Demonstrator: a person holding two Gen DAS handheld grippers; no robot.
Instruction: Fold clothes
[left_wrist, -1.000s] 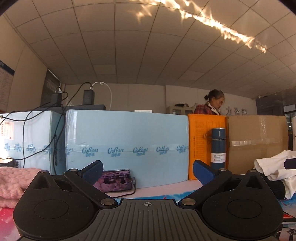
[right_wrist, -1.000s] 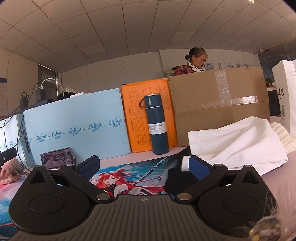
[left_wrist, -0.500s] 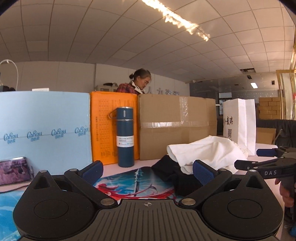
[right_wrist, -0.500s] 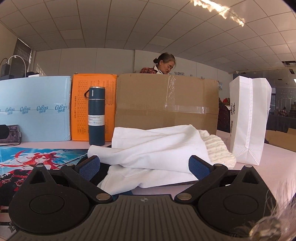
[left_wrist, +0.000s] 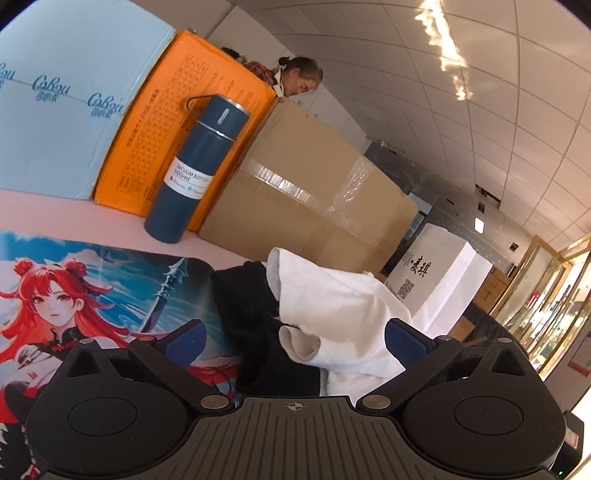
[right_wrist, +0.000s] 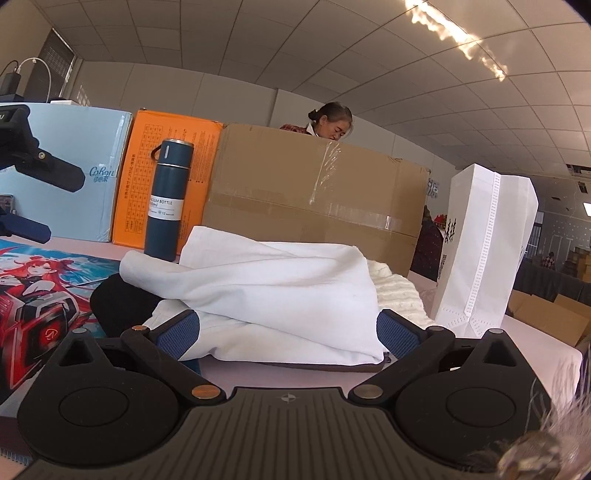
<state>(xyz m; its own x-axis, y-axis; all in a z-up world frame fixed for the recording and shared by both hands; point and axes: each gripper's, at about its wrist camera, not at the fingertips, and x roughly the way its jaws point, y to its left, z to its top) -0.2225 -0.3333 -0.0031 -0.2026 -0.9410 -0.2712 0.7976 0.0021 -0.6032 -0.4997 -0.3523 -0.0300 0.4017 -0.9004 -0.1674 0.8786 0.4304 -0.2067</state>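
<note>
Table (right_wrist: 258, 373) first, pink, with the anime mat (left_wrist: 74, 295) on its left part. Back row, big to small: blue box (left_wrist: 66, 103), brown box (right_wrist: 314, 199), orange box (right_wrist: 166, 155), white bag (right_wrist: 487, 251), flask (left_wrist: 195, 166). Someone sits behind the boxes.

Clothes pile sits mid-table, just right of the mat — white top (right_wrist: 280, 288) draped over a black garment (left_wrist: 255, 325), with a cream knit (right_wrist: 399, 291) tucked behind the white one on the bag side. All crumpled, nothing folded yet by my read.

My right gripper (right_wrist: 288, 332) is low and level at the near edge of the white top, fingers wide apart, cloth lying between them but not pinched. My left gripper (left_wrist: 293, 338) comes in tilted from the mat side, fingers also spread, hovering at the black garment and a white cuff — can't tell if the pads touch fabric.

Risks from here, as I judge it:
- Layers overlap, so closing now could pinch white and black together and drag the whole pile.
- Left tilt is steep; a finger could snag the mat edge instead of cloth.
- Pulling the top toward the bag might tip it, since it stands just beside the knit.
- Flask is near the pile's back; a wide sweep could knock it.
</note>
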